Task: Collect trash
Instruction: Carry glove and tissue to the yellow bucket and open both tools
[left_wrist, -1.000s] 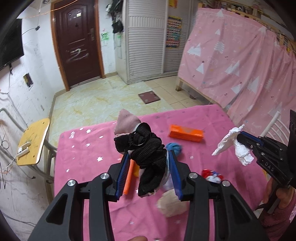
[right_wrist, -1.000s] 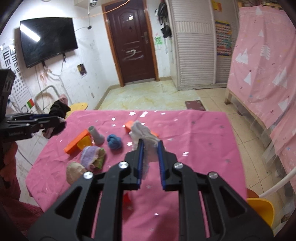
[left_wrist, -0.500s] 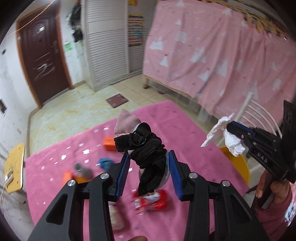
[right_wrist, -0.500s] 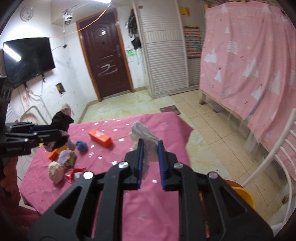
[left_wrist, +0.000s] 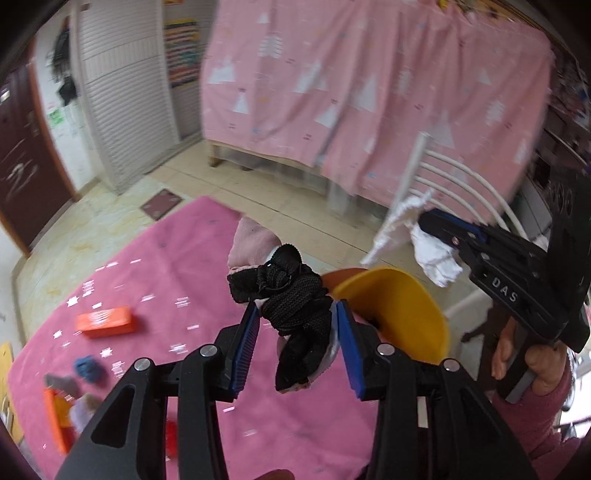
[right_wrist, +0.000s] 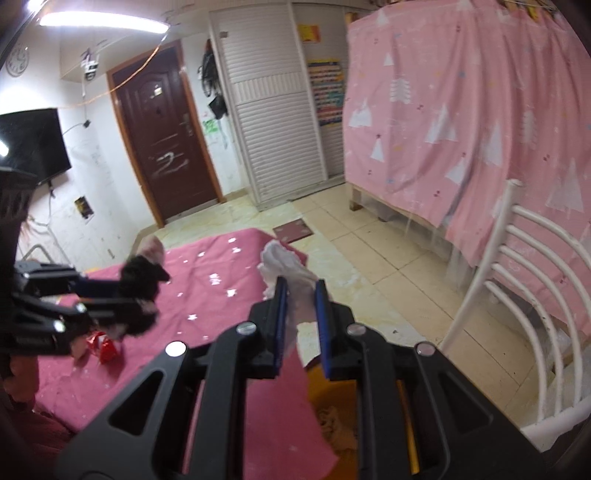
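Left tool (left_wrist: 297, 341) grips a black and pink cloth bundle (left_wrist: 295, 314), right tool (right_wrist: 300, 312) grips a white tissue (right_wrist: 291, 280), both held above the yellow bin (left_wrist: 406, 317) beside the worktop (left_wrist: 177, 258).

Both views are fisheye: straight lines bow outward near the rim, and the corners fall to black vignette. In the right wrist view a ceiling strip light (right_wrist: 103, 18) burns out to pure white at upper left, and the white wall below it is evenly lit. The pink curtain (right_wrist: 461, 110) reads bright and flat, with little shadow. The left wrist view is dimmer and strongly motion-blurred: the white stars on the pink tabletop (left_wrist: 177, 266) smear into short streaks (the orange box (left_wrist: 105, 321) blurs too), and the curtain pattern is soft. The black frames in the foreground stay sharp, with dull highlights on their screws.
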